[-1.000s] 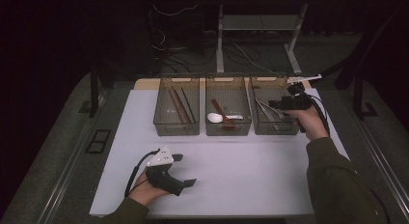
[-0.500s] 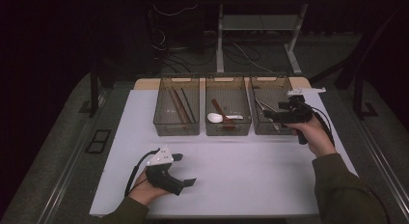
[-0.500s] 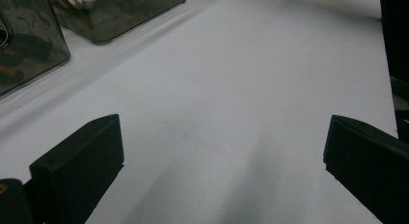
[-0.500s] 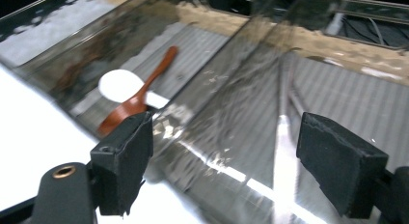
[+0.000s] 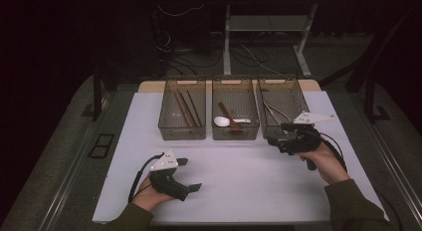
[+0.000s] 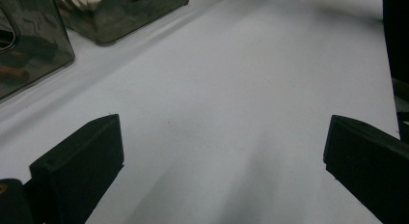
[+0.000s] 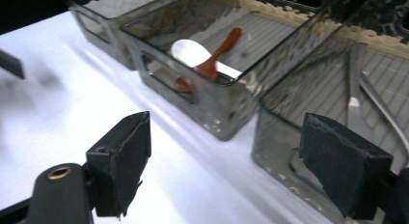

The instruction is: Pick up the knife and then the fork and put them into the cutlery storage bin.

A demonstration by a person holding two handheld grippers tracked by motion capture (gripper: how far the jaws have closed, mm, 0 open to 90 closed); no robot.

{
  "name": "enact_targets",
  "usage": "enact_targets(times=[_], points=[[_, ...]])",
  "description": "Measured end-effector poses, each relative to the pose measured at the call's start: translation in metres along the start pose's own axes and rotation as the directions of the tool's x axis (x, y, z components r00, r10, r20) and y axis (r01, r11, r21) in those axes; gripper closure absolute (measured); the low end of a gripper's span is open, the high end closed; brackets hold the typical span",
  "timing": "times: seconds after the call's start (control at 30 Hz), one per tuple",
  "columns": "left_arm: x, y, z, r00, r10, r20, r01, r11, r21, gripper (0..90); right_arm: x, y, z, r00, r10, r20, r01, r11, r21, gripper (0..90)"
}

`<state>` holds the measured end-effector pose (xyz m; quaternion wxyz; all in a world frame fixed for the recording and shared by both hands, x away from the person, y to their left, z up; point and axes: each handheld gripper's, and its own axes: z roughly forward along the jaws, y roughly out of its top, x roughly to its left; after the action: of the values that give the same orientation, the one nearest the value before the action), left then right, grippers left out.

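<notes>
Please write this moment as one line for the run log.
right hand-held gripper: open, jaws just opened, nothing between, beside right bin | left hand-held gripper: open, empty, on mat

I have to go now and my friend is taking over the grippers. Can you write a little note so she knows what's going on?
Left gripper: open, empty, resting on the white mat.
Right gripper: jaws just opened, nothing between them, at the near end of the right bin.
Things: chopsticks in the left bin; white spoon and red-brown spoon in the middle bin; metal cutlery in the right bin.
Done: everything visible looks sorted.
Left: probably nothing on the mat to pick up.
</notes>
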<state>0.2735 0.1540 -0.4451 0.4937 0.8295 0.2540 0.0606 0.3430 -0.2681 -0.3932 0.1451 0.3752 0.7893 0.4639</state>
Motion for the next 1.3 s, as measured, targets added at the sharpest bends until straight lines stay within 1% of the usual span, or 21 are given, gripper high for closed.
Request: enact_targets(times=[0.1,0.17,0.33,0.5,0.57,0.63,0.67,0.73,0.93,1.0,1.13,1.3], points=[[0.0,0.0,0.0,1.0,0.001,0.0,-0.001,1.0,-0.003,0.0,0.006,-0.008,-0.003,0.9996,0.004,-0.029,-0.004,1.0,-0.017,18.4],[0.0,0.0,-0.001,1.0,0.002,-0.001,-0.002,1.0,-0.002,0.0,0.009,-0.015,-0.005,0.9995,-0.004,-0.03,0.003,1.0,-0.015,18.5],[-0.001,0.0,-0.002,1.0,0.003,-0.001,-0.003,1.0,0.002,0.0,0.017,-0.034,-0.012,0.9982,-0.005,-0.06,0.004,1.0,-0.011,18.4],[-0.002,0.0,-0.003,1.0,0.004,-0.004,-0.004,1.0,-0.001,0.0,0.021,-0.053,-0.021,0.9972,0.015,-0.073,-0.016,1.0,-0.01,18.5],[-0.002,0.0,-0.003,1.0,0.004,-0.004,-0.004,1.0,-0.002,0.0,0.022,-0.06,-0.025,0.9968,0.015,-0.079,-0.015,1.0,0.0,18.4],[-0.002,0.0,-0.003,1.0,0.006,-0.003,-0.006,1.0,0.0,0.0,0.024,-0.067,-0.027,0.9969,-0.005,-0.078,0.005,1.0,0.008,18.4],[-0.002,0.0,-0.003,1.0,0.007,-0.003,-0.007,1.0,0.0,0.0,0.024,-0.069,-0.028,0.9969,-0.002,-0.079,0.003,1.0,0.013,18.4],[-0.003,0.0,-0.003,1.0,0.006,-0.003,-0.006,1.0,0.0,0.0,0.025,-0.074,-0.031,0.9964,0.004,-0.085,-0.003,1.0,0.021,18.4],[-0.003,0.0,-0.004,1.0,0.008,-0.003,-0.008,1.0,0.0,0.0,0.032,-0.084,-0.034,0.9954,0.008,-0.095,-0.005,1.0,0.024,18.4],[-0.004,0.0,-0.004,1.0,0.007,-0.003,-0.007,1.0,0.001,0.0,0.034,-0.087,-0.035,0.9945,0.005,-0.104,-0.002,1.0,0.027,18.4],[-0.004,0.0,-0.004,1.0,0.006,-0.003,-0.006,1.0,-0.001,0.0,0.038,-0.091,-0.034,0.994,-0.008,-0.109,0.013,0.999,0.046,18.4],[-0.004,-0.001,-0.004,1.0,0.008,-0.005,-0.008,1.0,0.003,0.0,0.038,-0.092,-0.033,0.9936,-0.021,-0.111,0.027,0.998,0.051,18.4]])
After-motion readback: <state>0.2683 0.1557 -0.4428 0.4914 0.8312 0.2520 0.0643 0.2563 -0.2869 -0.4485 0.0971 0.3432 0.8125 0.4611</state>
